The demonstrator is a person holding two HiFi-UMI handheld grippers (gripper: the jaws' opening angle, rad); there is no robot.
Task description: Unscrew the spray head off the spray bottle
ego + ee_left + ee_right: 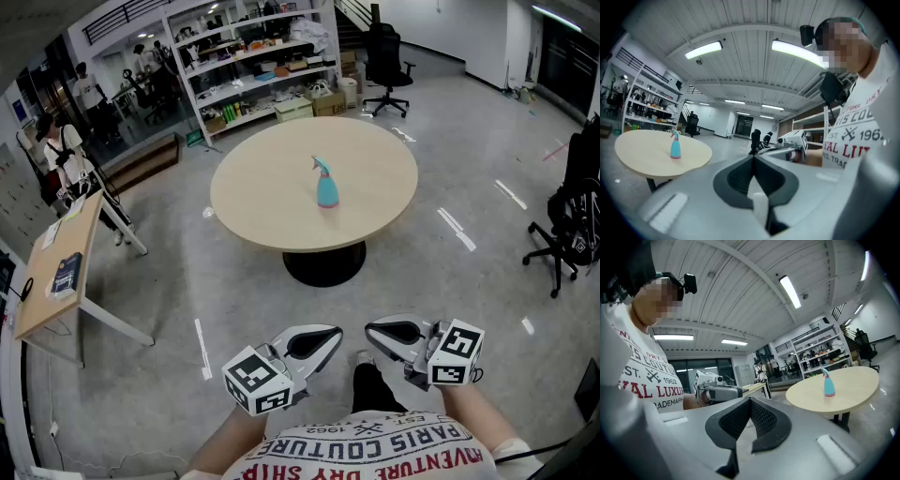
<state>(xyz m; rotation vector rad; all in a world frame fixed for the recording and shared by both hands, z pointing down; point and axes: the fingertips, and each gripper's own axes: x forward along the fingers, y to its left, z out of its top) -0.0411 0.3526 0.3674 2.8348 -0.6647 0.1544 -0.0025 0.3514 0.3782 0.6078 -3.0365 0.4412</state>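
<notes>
A light-blue spray bottle (326,184) with a pink-tipped spray head stands upright near the middle of a round beige table (272,202). It also shows on the table in the left gripper view (675,145) and the right gripper view (828,383). Both grippers are held close to the person's chest, far short of the table, with their tips turned toward each other. My left gripper (326,338) is shut with nothing in it, its jaws meeting (753,160). My right gripper (378,332) is likewise shut and empty (750,402).
Grey floor lies between the person and the table. A wooden desk (56,267) stands at the left. Black office chairs stand at the back (386,66) and at the right (572,225). Shelving (253,56) lines the far wall, and people stand at the far left.
</notes>
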